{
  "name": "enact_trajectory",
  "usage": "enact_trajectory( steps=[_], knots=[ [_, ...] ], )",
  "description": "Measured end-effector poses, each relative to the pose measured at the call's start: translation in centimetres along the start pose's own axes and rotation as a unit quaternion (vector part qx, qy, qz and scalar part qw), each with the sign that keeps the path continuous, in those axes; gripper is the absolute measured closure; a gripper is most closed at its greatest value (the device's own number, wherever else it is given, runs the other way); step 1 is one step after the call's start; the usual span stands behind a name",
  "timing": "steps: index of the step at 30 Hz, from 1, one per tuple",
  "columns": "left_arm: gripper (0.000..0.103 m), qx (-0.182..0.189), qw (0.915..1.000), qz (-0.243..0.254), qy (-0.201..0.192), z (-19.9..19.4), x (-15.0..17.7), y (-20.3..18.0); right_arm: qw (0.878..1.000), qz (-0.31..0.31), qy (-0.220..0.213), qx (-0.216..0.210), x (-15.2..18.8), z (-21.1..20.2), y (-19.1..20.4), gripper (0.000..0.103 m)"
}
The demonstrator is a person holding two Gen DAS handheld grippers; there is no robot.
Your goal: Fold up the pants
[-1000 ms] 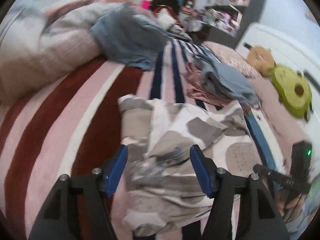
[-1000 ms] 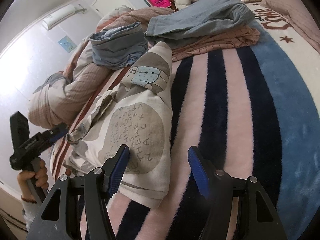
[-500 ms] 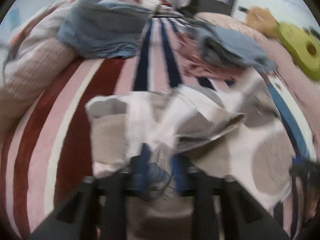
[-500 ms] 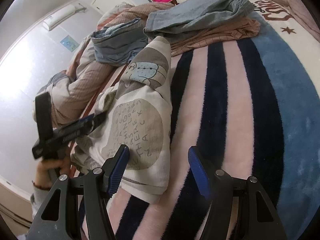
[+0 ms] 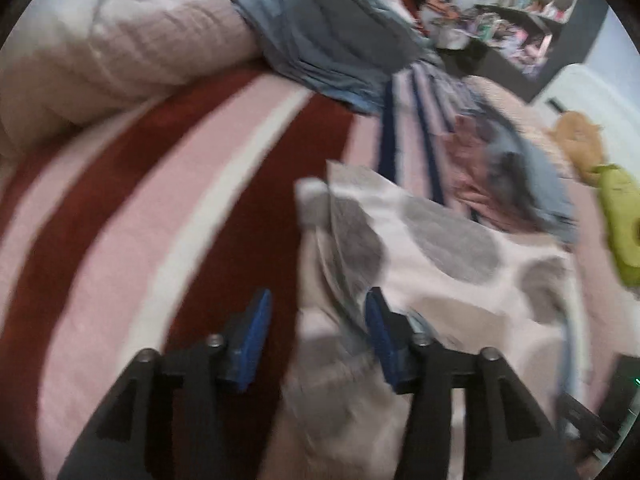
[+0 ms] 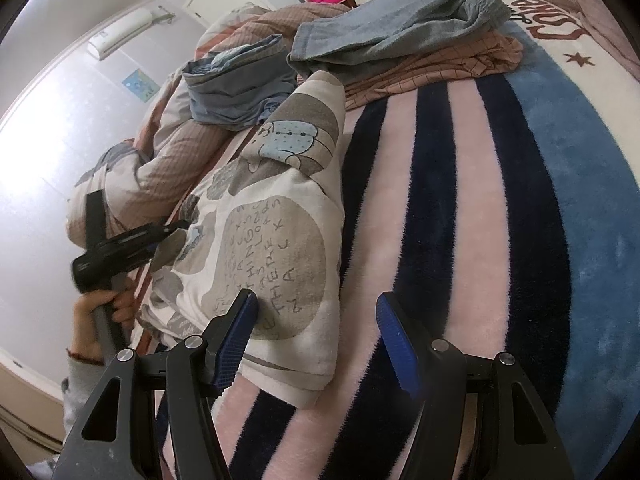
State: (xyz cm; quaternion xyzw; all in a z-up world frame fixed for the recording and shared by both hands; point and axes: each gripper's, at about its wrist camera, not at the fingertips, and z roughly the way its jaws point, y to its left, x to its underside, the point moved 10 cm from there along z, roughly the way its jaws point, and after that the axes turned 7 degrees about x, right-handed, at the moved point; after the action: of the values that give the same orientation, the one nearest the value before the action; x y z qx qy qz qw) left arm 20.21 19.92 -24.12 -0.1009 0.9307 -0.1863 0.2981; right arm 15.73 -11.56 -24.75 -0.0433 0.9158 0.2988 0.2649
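The white pants with grey patches [image 5: 440,248] lie spread on the striped blanket, their printed leg [image 6: 280,220] running away from me in the right wrist view. My left gripper [image 5: 317,294] hovers over the pants' left edge. Its jaws are opening, and a fold of the fabric lies between them near the right finger with neither pad pressing on it. The picture there is blurred by motion. My right gripper [image 6: 317,298] stands open over the pants' near hem and the blanket, gripping nothing. A hand [image 6: 108,304] holds the left gripper at the far left.
The striped plush blanket [image 6: 460,200] covers the bed. A folded blue garment [image 5: 332,40] rests against a bunched quilt [image 5: 120,40]. Grey-blue trousers [image 6: 400,32] lie on a pink checked garment [image 6: 440,68]. Plush toys [image 5: 620,220] sit at the right, shelves [image 5: 520,0] behind.
The left gripper shut on a bunch of the pants, shifted towards their left edge, and has opened again. The fabric now lies flatter. The right gripper has kept still.
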Motion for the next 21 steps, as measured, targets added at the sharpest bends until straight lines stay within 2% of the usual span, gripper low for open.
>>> enact_trajectory(
  steps=[1, 4, 9, 10, 11, 13, 14, 21],
  knots=[
    [0.047, 0.01, 0.9999, 0.008, 0.009, -0.3, 0.7, -0.4, 1.0, 0.0, -0.001, 0.001, 0.0, 0.0, 0.0, 0.045],
    [0.047, 0.009, 0.9988, 0.035, 0.031, -1.0, 3.3, -0.7, 1.0, -0.001, -0.001, 0.0, 0.0, -0.1, 0.4, 0.042],
    [0.048, 0.041, 0.9984, 0.018, 0.035, -1.4, 5.0, -0.6, 1.0, -0.022, 0.012, -0.009, 0.7, 0.0, 1.9, 0.039],
    [0.059, 0.044, 0.9984, 0.014, 0.033, -1.4, 5.2, -0.5, 1.0, -0.026, 0.012, -0.005, 0.8, 0.1, 2.2, 0.039],
    [0.074, 0.046, 0.9985, 0.015, 0.027, -1.6, 5.4, -0.6, 0.999, -0.032, 0.011, 0.003, 1.0, 0.4, 2.4, 0.039],
    [0.086, 0.042, 0.9987, 0.023, 0.013, -1.9, 5.2, -0.9, 0.999, -0.034, 0.01, 0.009, 1.2, 0.7, 2.6, 0.039],
    [0.098, 0.041, 0.9988, 0.027, 0.007, -2.3, 5.2, -1.0, 0.999, -0.033, 0.01, 0.01, 1.3, 0.9, 2.6, 0.039],
    [0.1, 0.073, 0.9969, 0.029, -0.01, -6.1, 5.9, -2.6, 0.999, -0.033, 0.007, 0.014, 1.1, 0.8, 2.2, 0.041]
  ],
)
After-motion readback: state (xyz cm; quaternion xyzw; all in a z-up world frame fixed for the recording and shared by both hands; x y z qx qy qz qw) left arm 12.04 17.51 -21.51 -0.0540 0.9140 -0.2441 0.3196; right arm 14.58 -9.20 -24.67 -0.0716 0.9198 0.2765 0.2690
